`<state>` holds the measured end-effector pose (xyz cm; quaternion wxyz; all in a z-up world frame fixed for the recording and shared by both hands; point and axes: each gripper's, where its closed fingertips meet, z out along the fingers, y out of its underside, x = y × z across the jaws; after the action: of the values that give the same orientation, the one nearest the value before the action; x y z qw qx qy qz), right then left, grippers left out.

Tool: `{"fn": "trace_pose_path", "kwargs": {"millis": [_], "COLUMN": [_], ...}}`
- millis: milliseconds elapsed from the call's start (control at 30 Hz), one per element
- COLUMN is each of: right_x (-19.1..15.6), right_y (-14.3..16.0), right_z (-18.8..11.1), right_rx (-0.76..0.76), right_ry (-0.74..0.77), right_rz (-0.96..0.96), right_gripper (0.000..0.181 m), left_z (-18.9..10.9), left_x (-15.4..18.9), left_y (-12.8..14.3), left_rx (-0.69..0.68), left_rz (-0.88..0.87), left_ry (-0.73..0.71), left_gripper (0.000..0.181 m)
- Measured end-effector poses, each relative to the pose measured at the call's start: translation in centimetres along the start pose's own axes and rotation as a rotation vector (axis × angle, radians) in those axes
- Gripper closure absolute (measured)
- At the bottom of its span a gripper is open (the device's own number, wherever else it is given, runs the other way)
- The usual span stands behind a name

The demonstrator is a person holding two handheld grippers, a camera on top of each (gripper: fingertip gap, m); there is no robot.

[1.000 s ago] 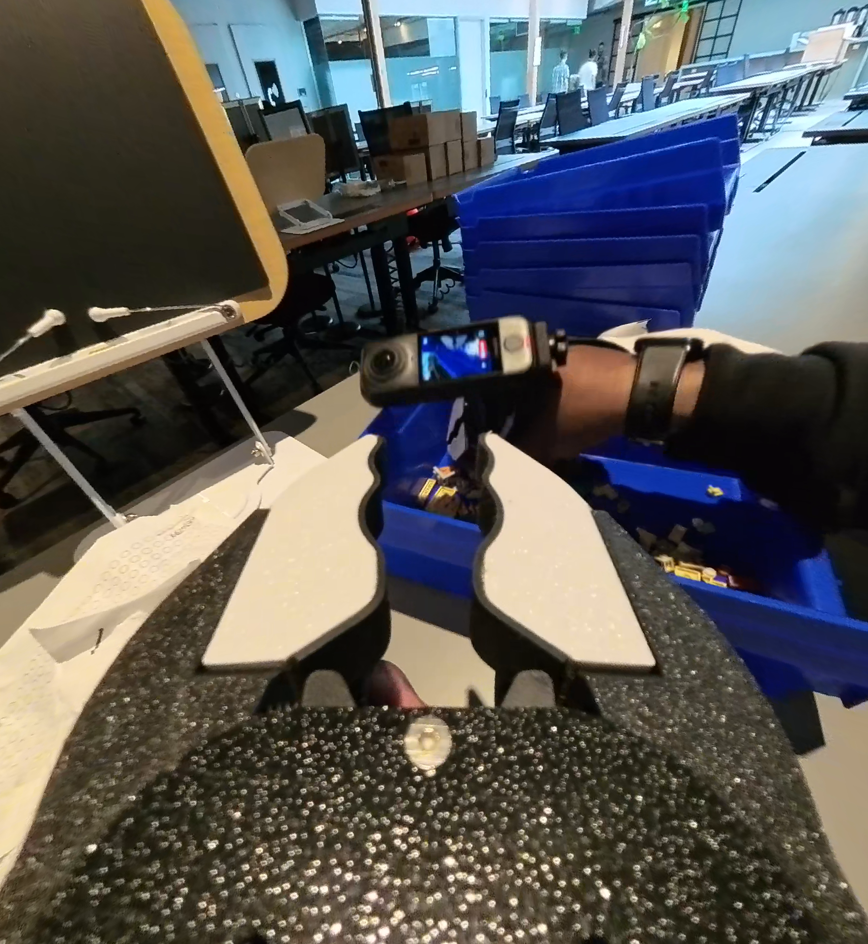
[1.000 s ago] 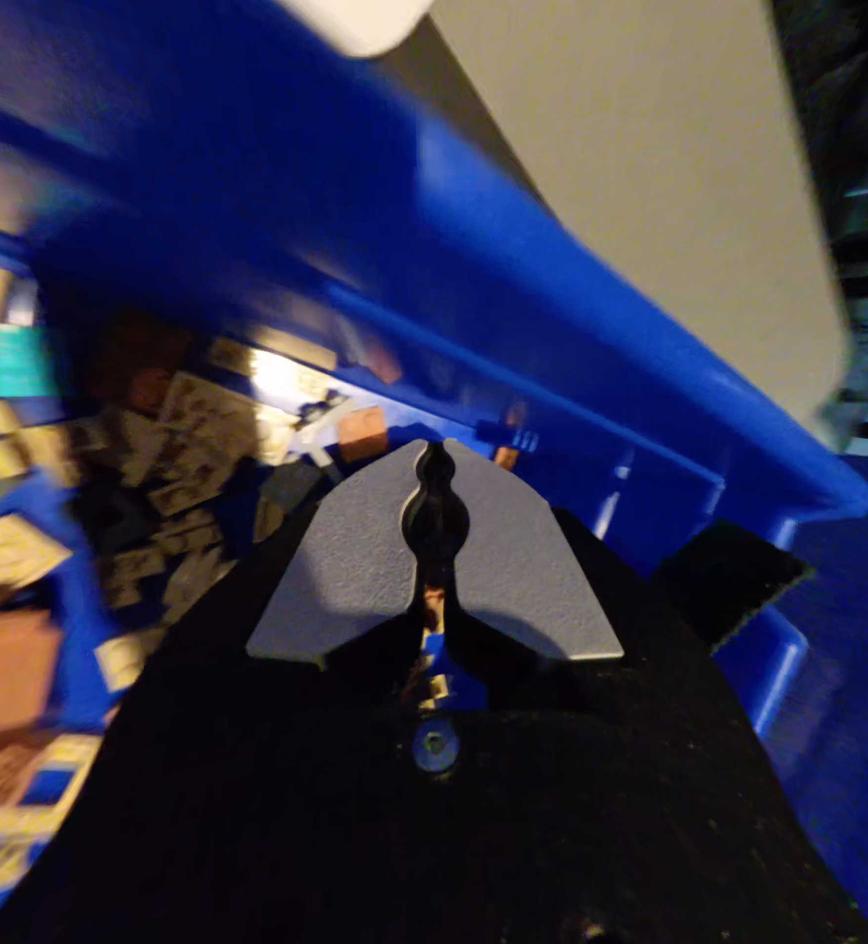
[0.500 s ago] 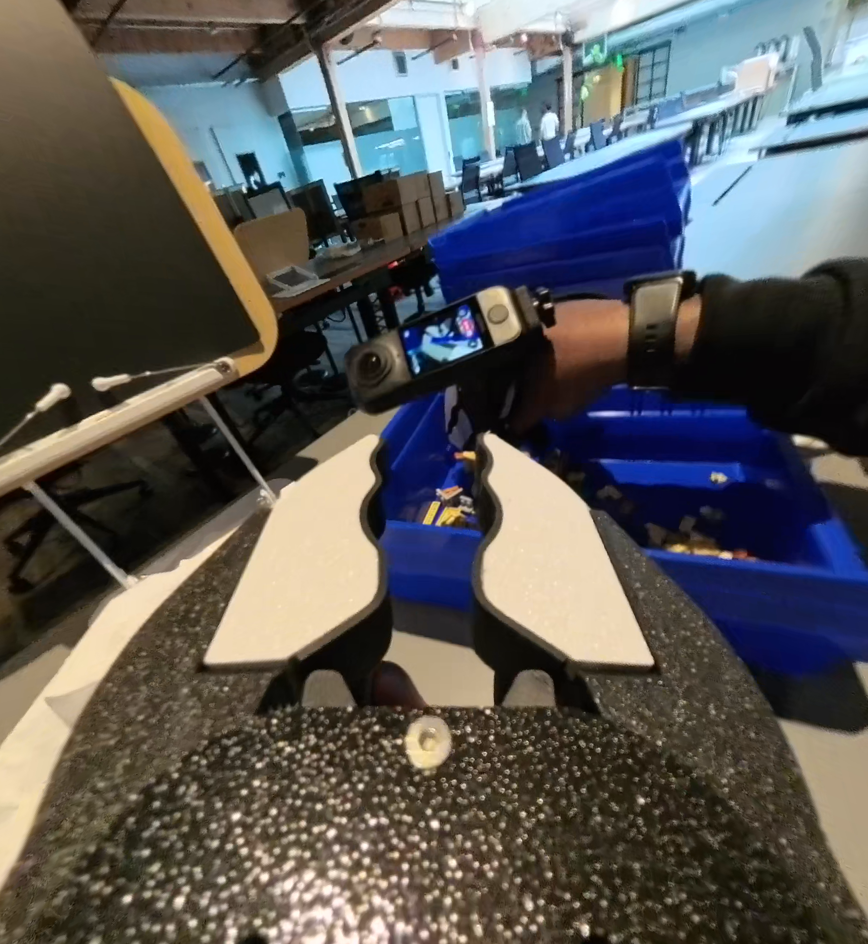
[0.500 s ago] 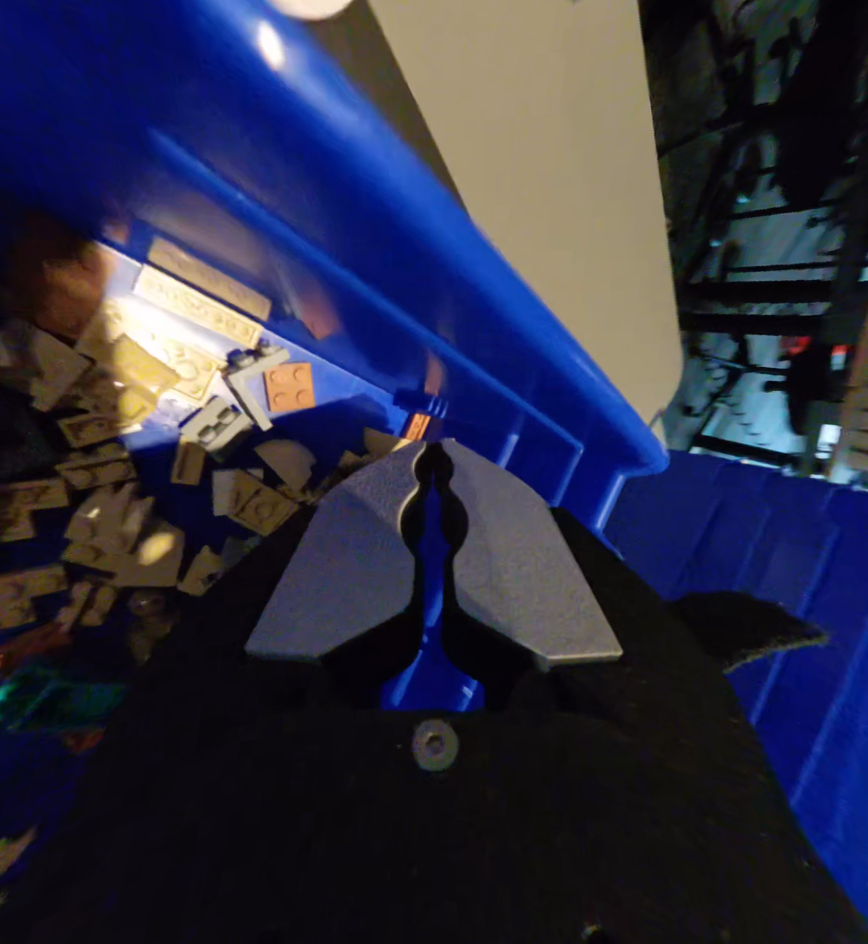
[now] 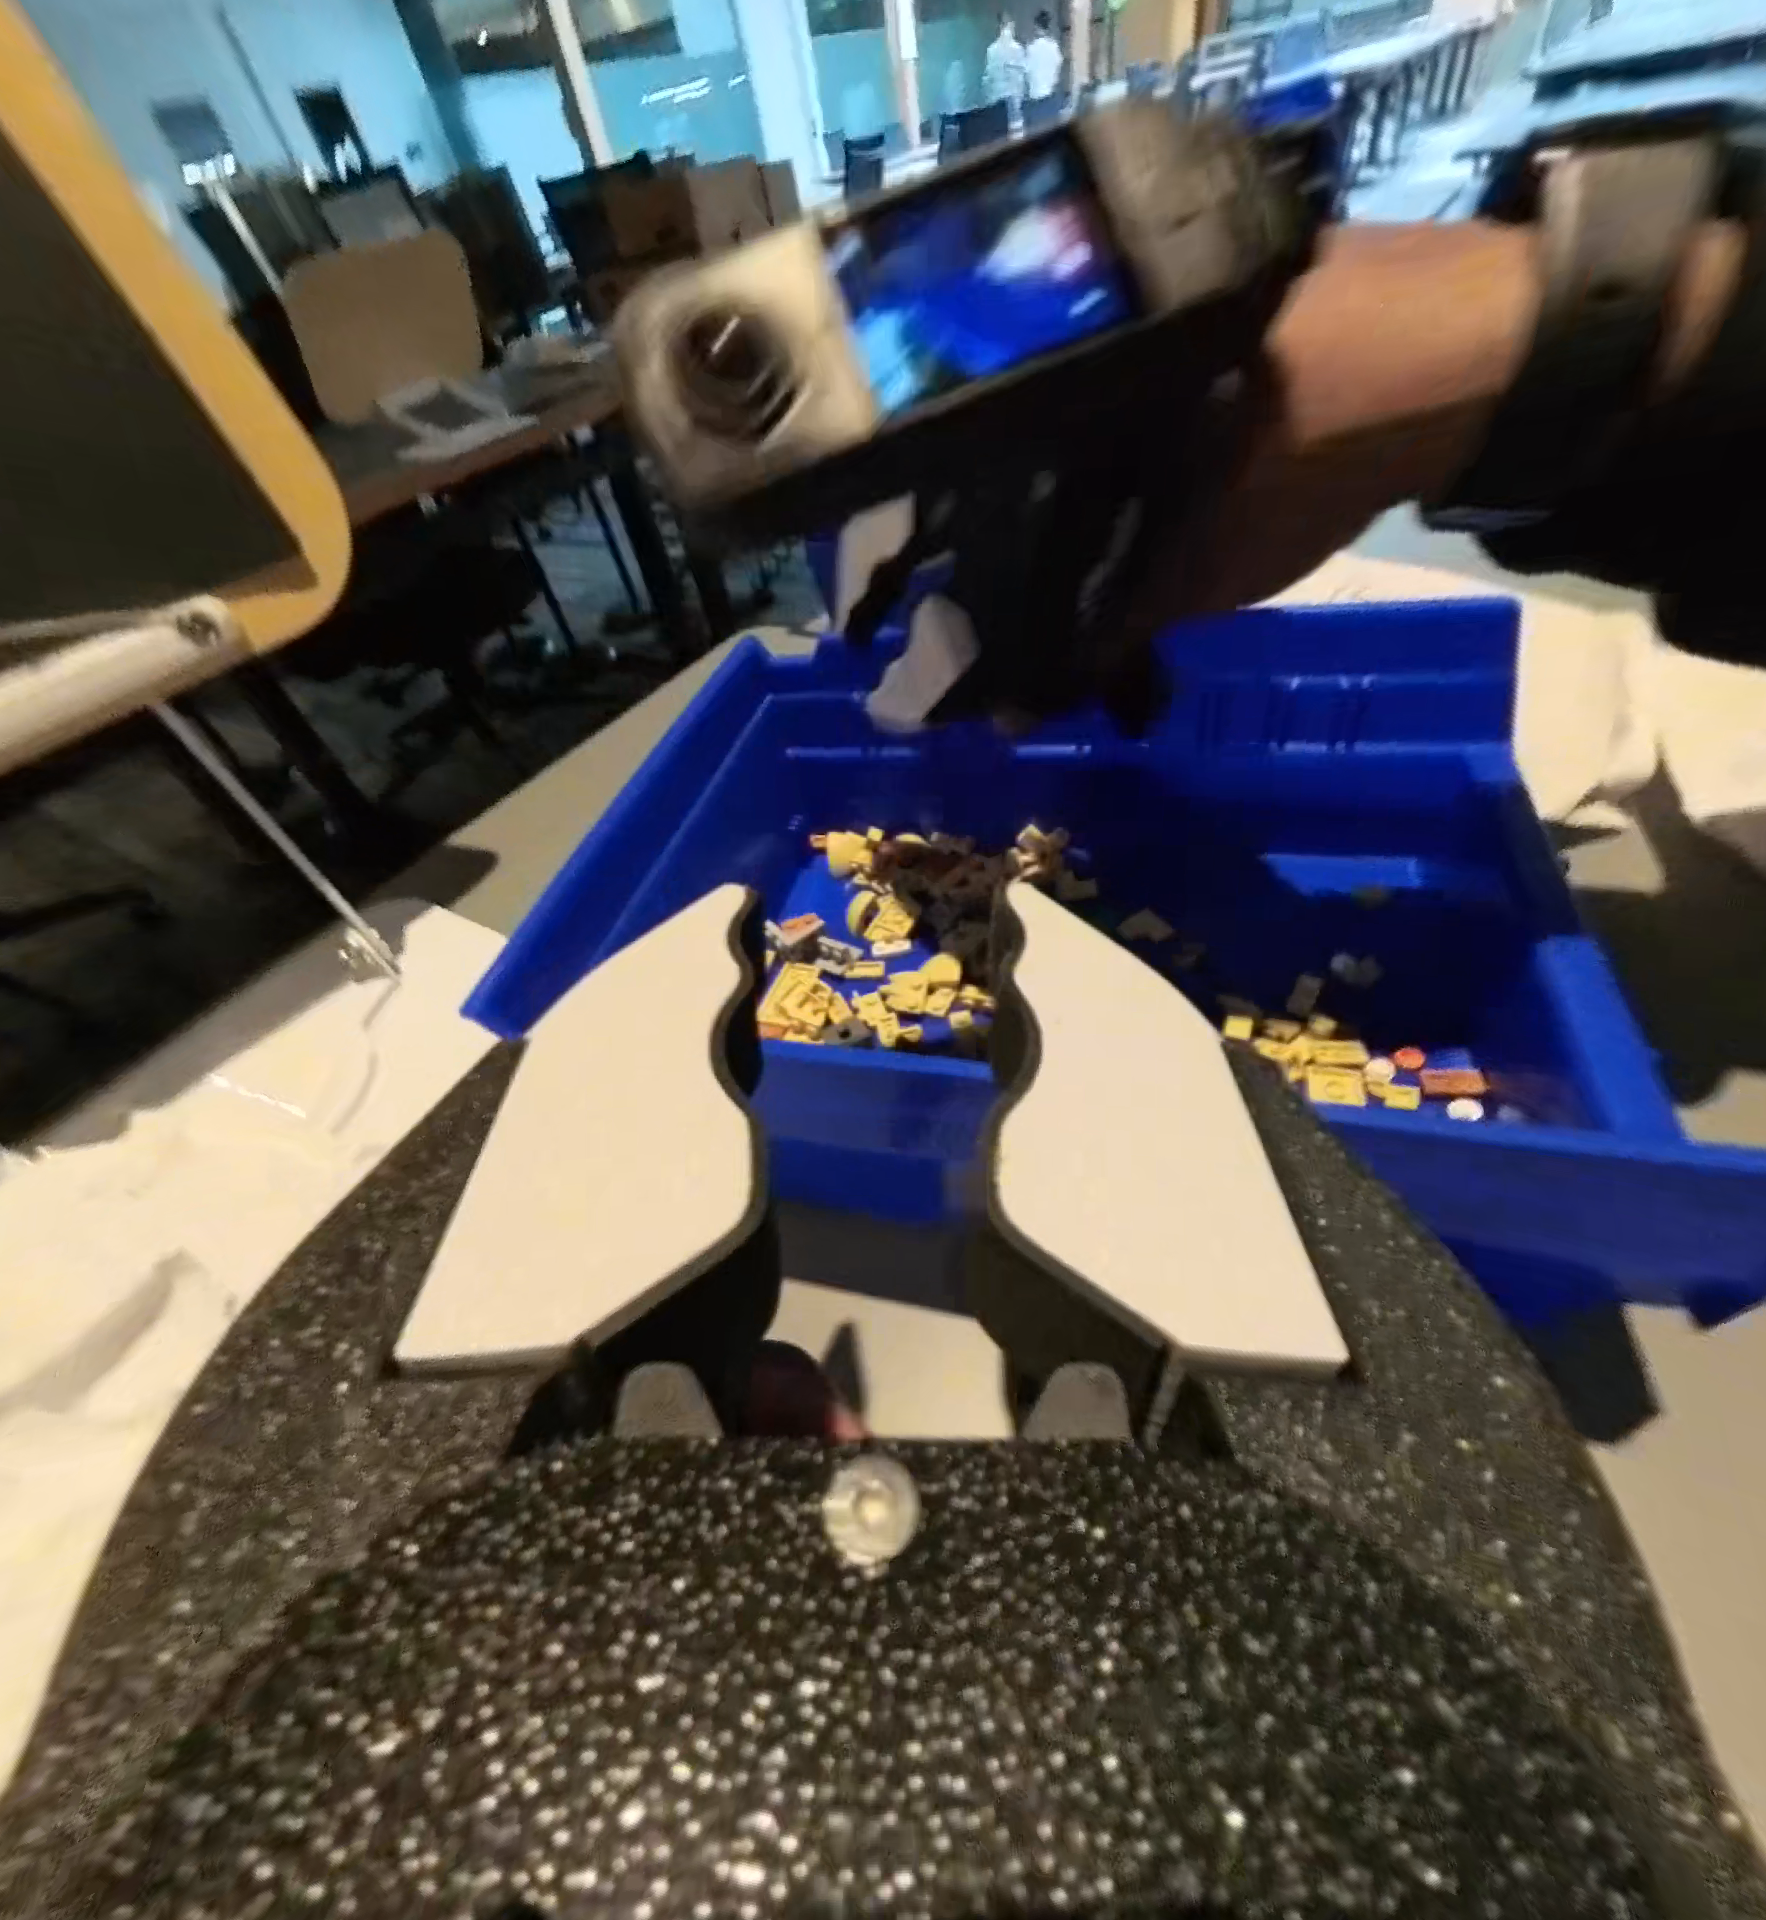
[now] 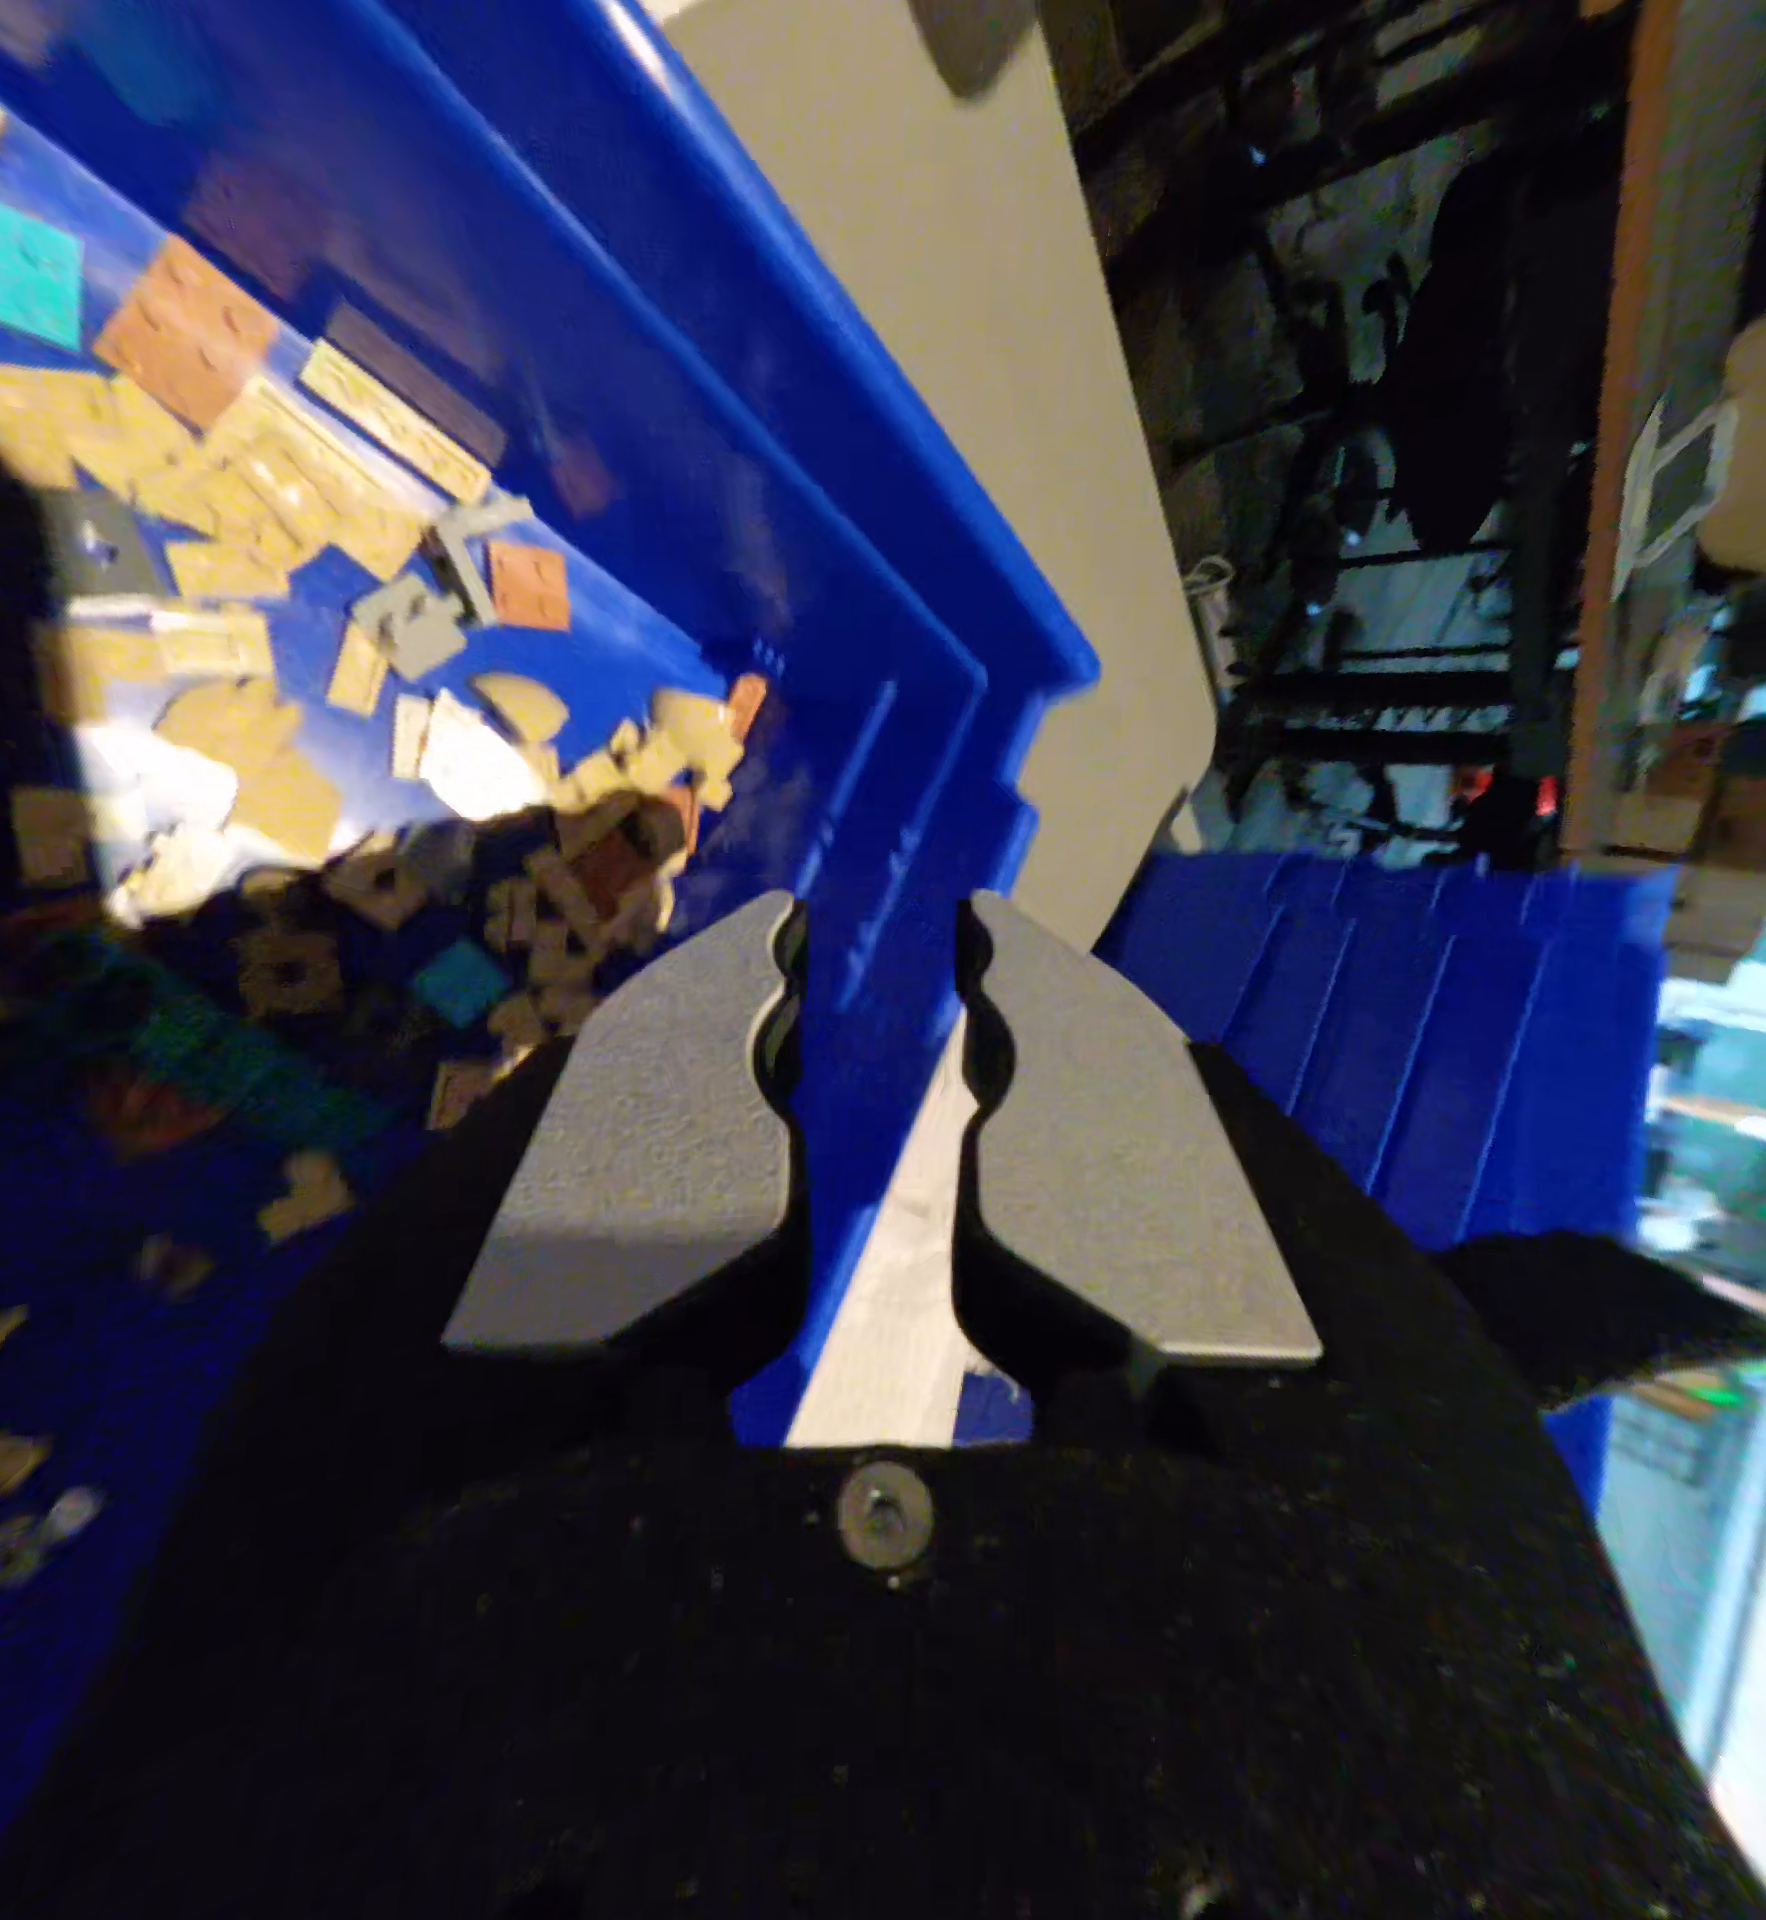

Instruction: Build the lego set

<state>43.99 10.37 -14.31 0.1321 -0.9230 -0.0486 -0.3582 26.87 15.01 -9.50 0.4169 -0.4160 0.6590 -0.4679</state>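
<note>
A blue bin on the table holds several loose lego pieces, mostly yellow, tan and brown. My left gripper is open and empty, raised in front of the bin's near wall. My right gripper is open and empty over the bin's corner rim, with the lego pieces below and to its left. In the left wrist view the right gripper shows blurred above the bin's far side, held by a hand in a black sleeve.
White paper lies on the table left of the bin. A dark board with a tan edge on a stand leans at the left. A stack of blue bins stands beside the bin. Desks and chairs fill the room behind.
My right gripper has opened from shut and lifted up out of the bin toward its corner. My left gripper has tilted down, so the bin's inside now shows.
</note>
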Motion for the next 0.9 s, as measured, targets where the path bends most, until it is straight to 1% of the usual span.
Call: {"fn": "trace_pose_path", "kwargs": {"millis": [67,133,233,267,300,400,500,633,667,767,900], "right_x": [-0.5,-2.3,-7.8,-9.5,-10.9,-13.9,-16.0,-17.9,-18.0,-18.3,-19.1], "right_y": [1.5,2.0,2.1,2.3,2.5,2.3,1.4,1.8,1.6,2.5,4.1], "right_z": [-1.6,-3.1,-5.6,-6.2,-6.5,-6.2,-5.6,-4.7,-4.9,-5.4,-6.9], "right_rx": [0.023,0.089,0.195,0.207,0.206,0.193,0.189,0.129,0.139,0.108,0.072], "right_ry": [-0.063,-0.162,-0.398,-0.470,-0.530,-0.663,-0.738,-0.768,-0.771,-0.779,-0.848], "right_rz": [0.054,0.082,0.008,-0.020,-0.038,-0.060,-0.070,-0.110,-0.106,-0.131,-0.185], "right_gripper": [0.151,0.153,0.171,0.176,0.181,0.181,0.181,0.181,0.181,0.180,0.181], "left_z": [-0.2,-0.5,-0.9,-1.0,-1.1,-1.4,-1.8,-2.2,-2.3,-2.4,-2.4], "left_x": [-0.2,0.1,0.4,0.4,0.5,0.6,0.5,0.3,0.2,0.0,-0.1], "left_y": [0.1,0.0,0.2,0.2,0.3,0.2,0.0,-0.2,-0.4,-0.5,-0.4], "left_rx": [-0.008,-0.013,-0.020,-0.025,-0.029,-0.027,-0.023,-0.013,-0.011,-0.006,-0.010], "left_rz": [-0.070,-0.079,-0.030,-0.016,-0.007,0.003,0.025,0.029,0.033,0.021,0.011], "left_ry": [0.010,0.032,0.039,0.032,0.030,0.025,0.010,-0.005,-0.006,-0.004,0.006], "left_gripper": [0.140,0.140,0.141,0.142,0.142,0.143,0.143,0.144,0.144,0.144,0.144]}}
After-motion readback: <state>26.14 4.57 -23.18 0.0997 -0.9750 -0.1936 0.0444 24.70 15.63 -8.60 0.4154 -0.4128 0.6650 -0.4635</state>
